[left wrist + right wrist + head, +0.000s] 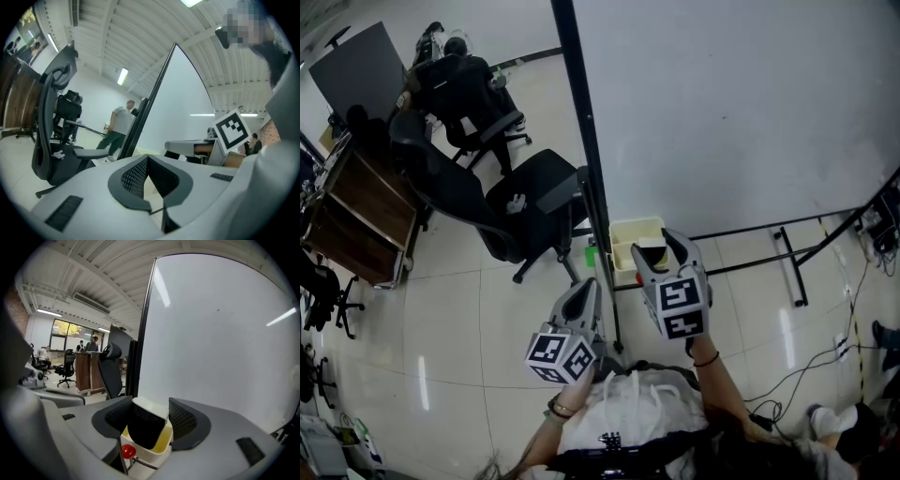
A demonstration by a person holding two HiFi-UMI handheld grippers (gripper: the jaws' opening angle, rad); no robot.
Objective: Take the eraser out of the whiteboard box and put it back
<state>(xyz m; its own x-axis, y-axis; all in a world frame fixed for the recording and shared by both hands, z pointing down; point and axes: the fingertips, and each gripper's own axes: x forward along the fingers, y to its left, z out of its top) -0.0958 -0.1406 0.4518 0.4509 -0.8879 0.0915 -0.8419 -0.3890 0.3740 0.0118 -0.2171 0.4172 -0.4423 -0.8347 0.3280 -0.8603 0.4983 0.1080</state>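
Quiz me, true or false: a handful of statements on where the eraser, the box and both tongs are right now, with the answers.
1. The right tongs grip the eraser. True.
2. The eraser lies loose in the whiteboard box. False: it is clamped in the right tongs, over the box's opening.
3. The left tongs hold a marker. False: they are shut with nothing between them.
4. In the head view, the box sits near the lower left corner of the whiteboard, beside the dark frame post. True.
5. The box is red. False: it is pale yellow.
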